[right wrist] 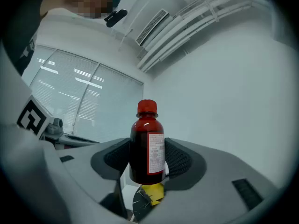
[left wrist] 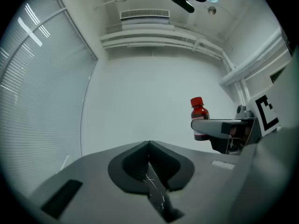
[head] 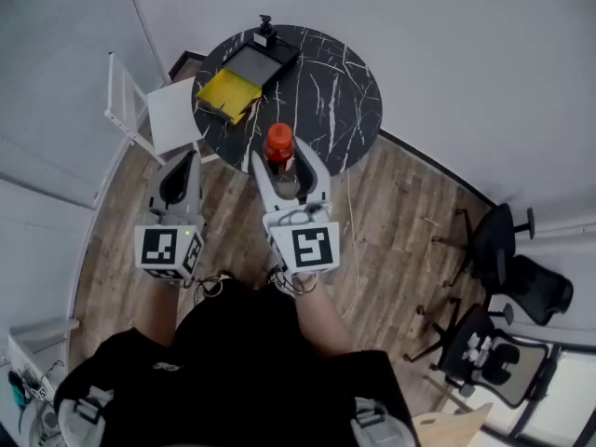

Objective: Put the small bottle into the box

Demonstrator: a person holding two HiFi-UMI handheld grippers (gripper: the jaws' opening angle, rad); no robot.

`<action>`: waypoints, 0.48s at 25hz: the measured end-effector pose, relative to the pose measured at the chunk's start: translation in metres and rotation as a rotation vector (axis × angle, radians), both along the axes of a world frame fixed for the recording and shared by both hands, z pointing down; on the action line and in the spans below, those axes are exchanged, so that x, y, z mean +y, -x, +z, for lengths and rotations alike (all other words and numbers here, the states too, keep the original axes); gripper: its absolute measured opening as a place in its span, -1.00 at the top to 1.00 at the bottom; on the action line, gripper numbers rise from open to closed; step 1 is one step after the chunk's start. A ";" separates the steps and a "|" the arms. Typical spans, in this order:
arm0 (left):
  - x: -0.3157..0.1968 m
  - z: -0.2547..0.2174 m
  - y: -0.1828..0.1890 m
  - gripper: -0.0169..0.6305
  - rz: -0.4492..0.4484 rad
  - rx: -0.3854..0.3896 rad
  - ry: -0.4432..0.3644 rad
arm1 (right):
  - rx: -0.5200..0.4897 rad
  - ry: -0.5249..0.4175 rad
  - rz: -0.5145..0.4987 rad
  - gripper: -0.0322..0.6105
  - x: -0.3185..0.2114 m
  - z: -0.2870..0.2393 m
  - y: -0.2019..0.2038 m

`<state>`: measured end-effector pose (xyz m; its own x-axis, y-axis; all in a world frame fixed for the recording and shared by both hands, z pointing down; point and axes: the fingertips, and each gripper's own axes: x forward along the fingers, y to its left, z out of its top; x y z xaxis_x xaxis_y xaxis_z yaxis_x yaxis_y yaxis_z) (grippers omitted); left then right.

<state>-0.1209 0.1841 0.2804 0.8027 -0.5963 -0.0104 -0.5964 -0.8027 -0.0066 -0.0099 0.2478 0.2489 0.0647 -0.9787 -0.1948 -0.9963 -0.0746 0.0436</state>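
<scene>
My right gripper [head: 285, 163] is shut on the small bottle [head: 279, 147], a dark red bottle with a red cap and a white label. It holds the bottle upright in the air over the near edge of the round table [head: 345, 82]. In the right gripper view the bottle [right wrist: 147, 141] stands between the two pads [right wrist: 180, 160]. The box [head: 254, 62], a shallow black tray, lies at the table's far left. My left gripper [head: 177, 168] hangs to the left of the table, shut with nothing in it; its jaws [left wrist: 149, 146] meet at the tip. From there the bottle [left wrist: 198, 112] shows at the right.
A yellow packet [head: 228, 94] lies on the black marble-patterned table just in front of the box. A white chair [head: 154, 110] stands at the table's left. Black office chairs [head: 503, 250] stand on the wooden floor at the right. A small black object [head: 265, 32] sits behind the box.
</scene>
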 end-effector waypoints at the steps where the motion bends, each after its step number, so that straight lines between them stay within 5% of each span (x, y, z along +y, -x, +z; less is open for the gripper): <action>1: 0.000 0.003 0.001 0.95 -0.005 -0.007 0.009 | -0.003 0.005 -0.001 0.24 0.001 0.001 0.000; 12: -0.007 0.018 0.032 0.95 0.025 -0.038 0.039 | -0.034 0.009 0.016 0.24 -0.007 0.006 0.027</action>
<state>-0.1527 0.1771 0.2987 0.8165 -0.5757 0.0431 -0.5763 -0.8172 0.0034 -0.0364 0.2410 0.2549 0.0867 -0.9791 -0.1839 -0.9959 -0.0902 0.0105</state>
